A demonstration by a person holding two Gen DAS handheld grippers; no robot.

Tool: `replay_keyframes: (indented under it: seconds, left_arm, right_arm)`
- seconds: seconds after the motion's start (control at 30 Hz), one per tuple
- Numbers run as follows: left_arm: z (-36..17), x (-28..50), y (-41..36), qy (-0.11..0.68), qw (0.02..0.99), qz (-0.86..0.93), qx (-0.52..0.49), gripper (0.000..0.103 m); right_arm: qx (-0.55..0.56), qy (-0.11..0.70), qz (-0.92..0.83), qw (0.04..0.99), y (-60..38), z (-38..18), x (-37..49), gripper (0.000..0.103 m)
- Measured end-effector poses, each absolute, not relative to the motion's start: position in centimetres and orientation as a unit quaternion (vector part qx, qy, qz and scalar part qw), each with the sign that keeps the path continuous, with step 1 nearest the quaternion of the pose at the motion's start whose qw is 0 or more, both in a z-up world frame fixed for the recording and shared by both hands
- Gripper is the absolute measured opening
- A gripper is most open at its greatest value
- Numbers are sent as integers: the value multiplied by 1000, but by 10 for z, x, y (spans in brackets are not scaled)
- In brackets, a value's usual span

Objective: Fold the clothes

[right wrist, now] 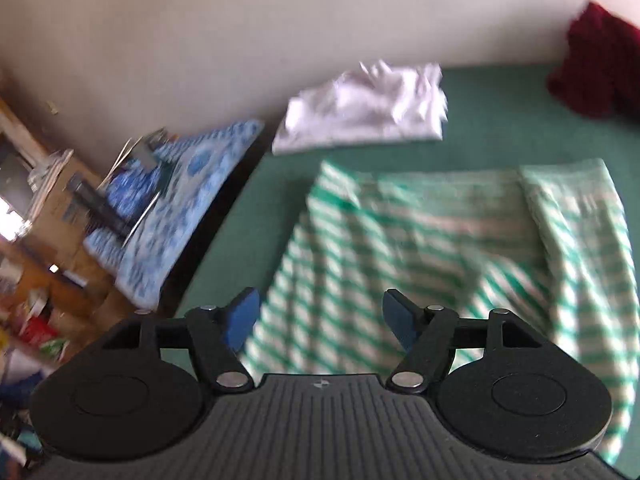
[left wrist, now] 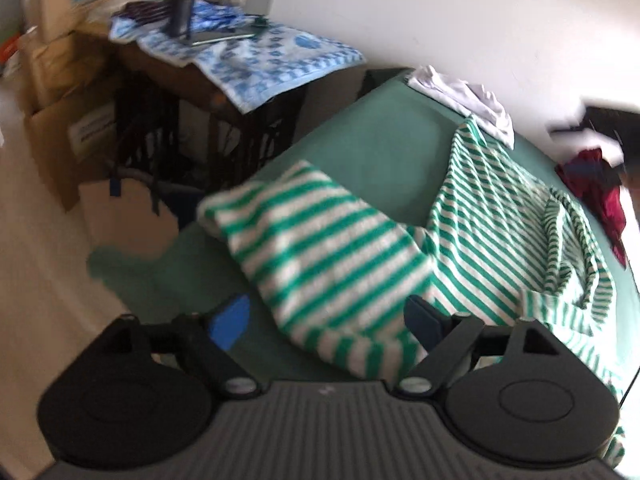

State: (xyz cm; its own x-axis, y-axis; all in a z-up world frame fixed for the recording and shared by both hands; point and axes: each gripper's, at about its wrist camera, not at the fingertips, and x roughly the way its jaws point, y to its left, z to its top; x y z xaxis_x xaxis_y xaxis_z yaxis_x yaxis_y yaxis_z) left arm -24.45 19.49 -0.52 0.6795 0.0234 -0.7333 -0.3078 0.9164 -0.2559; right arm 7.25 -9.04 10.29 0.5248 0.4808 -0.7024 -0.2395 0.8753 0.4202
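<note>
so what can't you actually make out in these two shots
- Striped garment, right wrist view: motion blur smears its folds, and the right gripper housing hides its near edge.
- Dark red clothing, left wrist view: cut off by the fisheye rim, so its shape is unclear.
- White garment, right wrist view: blurred, type unreadable.
- Cardboard boxes, left wrist view: label print too blurred to read.
- Left gripper: open, the striped sleeve beneath runs under its housing.

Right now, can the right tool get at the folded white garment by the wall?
Probably yes. The right tool is open and empty above the striped shirt, and the white garment lies beyond it on the green surface with nothing on top of it or in between.
</note>
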Motion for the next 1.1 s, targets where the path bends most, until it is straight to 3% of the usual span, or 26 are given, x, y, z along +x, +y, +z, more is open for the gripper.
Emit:
replay_keyframes:
  seconds: [0.13,0.43,0.53,0.57,0.63,0.67,0.73,0.77,0.83,0.87,1.1]
  left_arm:
    - [-7,-221,211,391,906,54,-153,97]
    - [-18,-208,236,403,896,-53,-176,95]
    - [-19,-208,240,395,898,-72,-180,94]
    - [-20,-208,242,392,898,-78,-182,91]
    - [-21,-206,245,385,899,-87,-190,67]
    - [-21,-205,248,385,897,-89,-196,60]
    - [-23,-201,256,385,892,-91,-219,37]
    - [-24,-198,260,384,888,-90,-234,31]
    - [-23,-194,268,377,886,-91,-254,6]
    - [-19,-194,269,369,889,-90,-256,0]
    - [43,-201,245,290,914,-152,-241,0]
  right_arm:
    - [115,439,176,874,-35,100,123,71]
    - [37,441,78,893,50,46,179,59]
    - [12,427,46,903,56,36,182,49]
    - [3,420,38,907,56,35,182,33]
    - [-10,407,22,913,56,32,181,12]
    - [3,407,25,913,51,31,181,8]
    - [48,409,38,911,36,33,181,6]
    - [72,408,45,909,28,35,181,5]
    - [119,405,61,905,12,39,181,5]
    - [138,402,71,902,4,41,181,5]
    - [272,380,126,875,-57,43,170,6]
